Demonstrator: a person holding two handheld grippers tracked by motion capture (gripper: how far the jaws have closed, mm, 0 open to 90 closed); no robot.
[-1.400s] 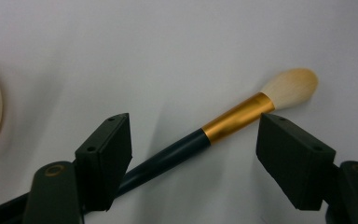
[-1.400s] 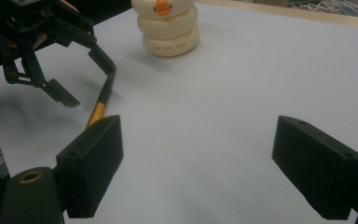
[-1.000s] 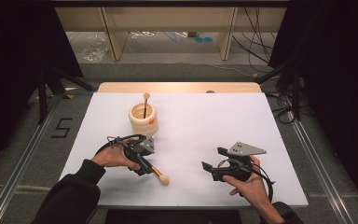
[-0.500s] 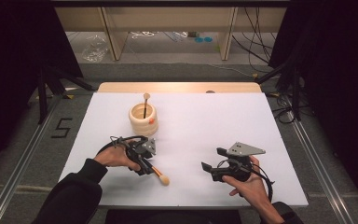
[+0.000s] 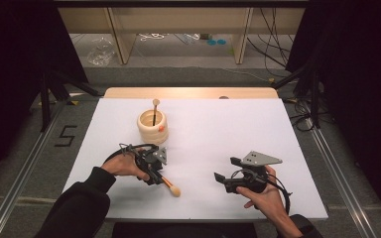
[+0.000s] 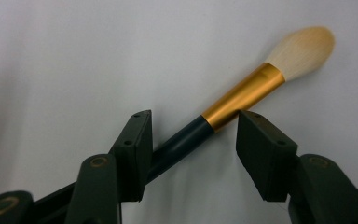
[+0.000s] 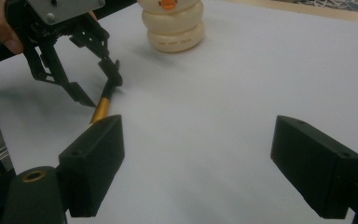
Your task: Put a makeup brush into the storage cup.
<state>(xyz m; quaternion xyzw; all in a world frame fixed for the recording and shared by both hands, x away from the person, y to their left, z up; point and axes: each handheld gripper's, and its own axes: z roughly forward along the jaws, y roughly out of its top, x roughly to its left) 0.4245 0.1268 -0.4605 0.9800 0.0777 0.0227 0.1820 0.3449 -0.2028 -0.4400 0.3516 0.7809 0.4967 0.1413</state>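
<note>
A makeup brush [image 5: 170, 184] with a dark handle, gold ferrule and pale bristles lies on the white table top [image 5: 218, 129], near the front left. My left gripper [image 5: 156, 177] points down over it. In the left gripper view the brush [image 6: 242, 95] runs slantwise between the jaws of the left gripper [image 6: 193, 135]. They have just been closing, and a gap still shows at the ferrule side. My right gripper [image 5: 224, 168] is held at the front right, open with nothing in it [image 7: 200, 158]. Its view shows the left gripper [image 7: 98, 88] astride the brush [image 7: 101, 108].
A cream ringed holder [image 5: 153, 126] with an orange mark stands at the back left of the sheet, a thin stick [image 5: 155, 106] upright in it. The same holder [image 7: 173, 28] appears beyond the left gripper. A wooden edge [image 5: 188, 92] borders the sheet at the back.
The left gripper's jaws look narrower around the brush than a second ago. Both hands and the brush have stayed where they were.
</note>
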